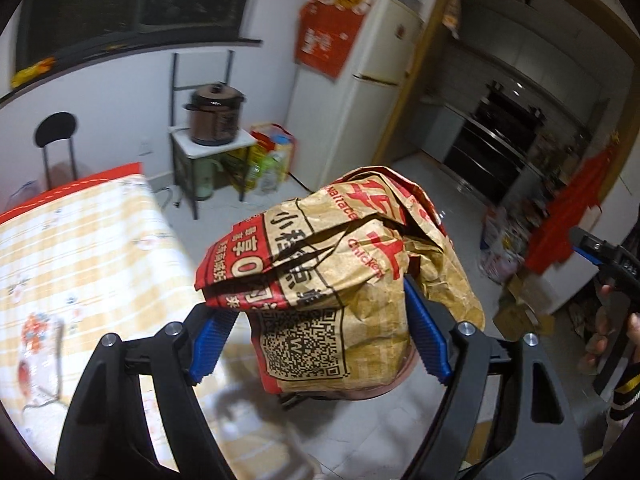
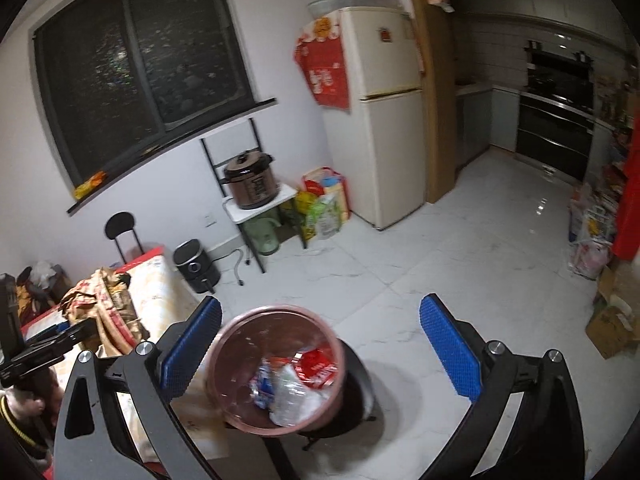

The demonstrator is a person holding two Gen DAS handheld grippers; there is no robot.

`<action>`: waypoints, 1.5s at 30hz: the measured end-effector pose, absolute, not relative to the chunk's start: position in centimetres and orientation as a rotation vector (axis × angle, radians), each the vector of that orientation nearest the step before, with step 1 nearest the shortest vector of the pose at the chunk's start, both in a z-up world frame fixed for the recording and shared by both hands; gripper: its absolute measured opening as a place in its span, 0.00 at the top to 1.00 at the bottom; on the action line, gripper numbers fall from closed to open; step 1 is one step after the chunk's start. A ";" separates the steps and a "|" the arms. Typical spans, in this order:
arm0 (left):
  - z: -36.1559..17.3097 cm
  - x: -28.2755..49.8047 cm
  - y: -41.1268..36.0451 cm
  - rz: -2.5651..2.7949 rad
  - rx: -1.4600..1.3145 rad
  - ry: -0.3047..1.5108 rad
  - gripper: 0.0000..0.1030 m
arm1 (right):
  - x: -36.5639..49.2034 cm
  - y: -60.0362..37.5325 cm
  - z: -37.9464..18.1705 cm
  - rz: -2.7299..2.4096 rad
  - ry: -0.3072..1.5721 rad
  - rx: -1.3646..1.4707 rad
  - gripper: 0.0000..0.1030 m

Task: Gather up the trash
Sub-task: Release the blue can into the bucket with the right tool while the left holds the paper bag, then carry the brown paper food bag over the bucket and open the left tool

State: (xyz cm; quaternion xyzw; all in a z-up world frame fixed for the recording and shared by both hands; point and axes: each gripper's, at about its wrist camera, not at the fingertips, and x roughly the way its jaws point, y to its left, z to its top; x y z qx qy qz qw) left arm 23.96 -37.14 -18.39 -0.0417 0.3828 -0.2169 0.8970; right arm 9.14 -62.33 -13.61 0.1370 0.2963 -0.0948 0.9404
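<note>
My left gripper (image 1: 320,340) is shut on a crumpled brown and red paper food bag (image 1: 336,272), held in the air beside the table's edge. The bag also shows at the far left of the right wrist view (image 2: 104,304), with the left gripper (image 2: 60,336) under it. A pink trash bin (image 2: 276,368) stands on a dark stool, holding plastic wrappers and a red packet. Its rim peeks below the bag in the left wrist view (image 1: 376,392). My right gripper (image 2: 320,352) is open and empty, hovering above the bin.
A table with a yellow checked cloth (image 1: 80,248) lies to the left. A rice cooker (image 2: 250,180) sits on a small rack by the wall, with a black air fryer (image 2: 196,266), bags and a white fridge (image 2: 384,120) nearby. Boxes (image 2: 612,320) line the right side.
</note>
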 end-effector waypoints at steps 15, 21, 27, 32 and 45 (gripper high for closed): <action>-19.4 28.3 -45.6 -0.540 -0.014 0.789 0.07 | 5.8 -66.8 -16.1 -0.309 0.635 0.346 0.05; -17.1 26.7 -41.5 -0.478 -0.029 0.738 0.07 | 7.6 -64.6 -15.6 -0.236 0.631 0.328 0.05; -15.3 24.9 -33.3 -0.335 -0.089 0.704 0.07 | 10.1 -60.4 -15.3 -0.135 0.648 0.297 0.05; -14.5 22.6 -24.7 -0.182 -0.154 0.684 0.07 | 11.8 -55.8 -14.7 -0.050 0.663 0.266 0.05; -14.0 13.1 -5.7 0.114 -0.287 0.667 0.07 | 15.3 -40.2 -13.7 0.176 0.708 0.172 0.05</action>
